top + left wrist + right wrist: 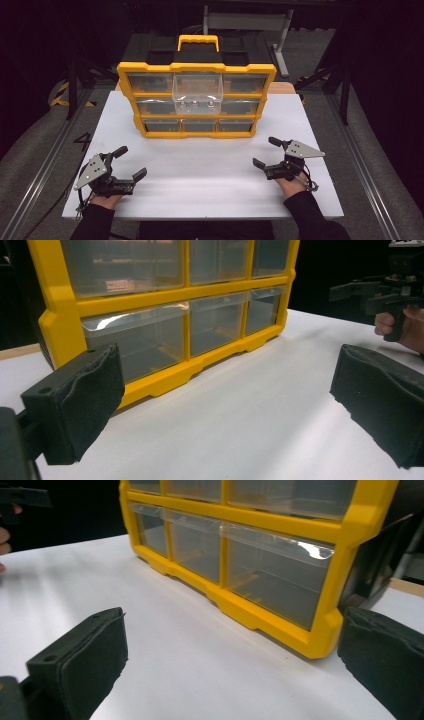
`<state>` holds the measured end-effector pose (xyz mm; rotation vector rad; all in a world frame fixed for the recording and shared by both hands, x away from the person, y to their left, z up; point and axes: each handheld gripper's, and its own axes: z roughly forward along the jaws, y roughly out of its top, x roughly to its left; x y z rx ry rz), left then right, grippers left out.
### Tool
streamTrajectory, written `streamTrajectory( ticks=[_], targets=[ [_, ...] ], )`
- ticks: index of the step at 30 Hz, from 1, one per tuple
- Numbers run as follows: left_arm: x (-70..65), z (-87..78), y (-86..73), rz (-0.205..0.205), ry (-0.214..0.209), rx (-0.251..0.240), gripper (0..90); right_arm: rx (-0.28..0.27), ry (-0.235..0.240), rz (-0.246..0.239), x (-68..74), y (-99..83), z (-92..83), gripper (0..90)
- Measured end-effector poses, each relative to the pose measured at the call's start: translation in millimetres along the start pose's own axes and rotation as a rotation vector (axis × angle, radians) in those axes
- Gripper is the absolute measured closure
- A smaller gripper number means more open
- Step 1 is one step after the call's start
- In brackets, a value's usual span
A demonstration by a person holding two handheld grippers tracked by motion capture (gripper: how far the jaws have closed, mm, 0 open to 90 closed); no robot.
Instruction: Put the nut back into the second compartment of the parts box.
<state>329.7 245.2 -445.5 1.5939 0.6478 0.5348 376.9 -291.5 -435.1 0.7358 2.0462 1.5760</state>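
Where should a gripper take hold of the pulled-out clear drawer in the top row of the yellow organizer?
Probably the clear drawer is best pinched at its front wall, coming from the person's side, above its top rim. It juts out of the yellow organizer with that wall exposed. Both the left gripper and the right gripper are open, apart from it.

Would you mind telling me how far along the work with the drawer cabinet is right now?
Done: the top middle drawer of the yellow cabinet stands pulled out, with small items inside. In hand: nothing; the left gripper and right gripper rest open on the white table, apart from the cabinet. Left: probably pushing that drawer shut or reaching its contents.
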Motion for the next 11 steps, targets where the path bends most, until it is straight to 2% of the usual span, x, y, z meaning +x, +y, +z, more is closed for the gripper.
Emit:
streamTrajectory(
  ticks=[5,11],
  targets=[
    [0.7,2.8,-0.7,-0.004,0.028,-0.004,1.6,0.004,-0.007,-0.01,2.7,-0.7,1.9,0.1],
    [1.2,2.2,0.5,0.023,0.052,-0.007,1.5,0.008,0.004,-0.009,4.8,-1.0,1.5,0.0]
  ],
)
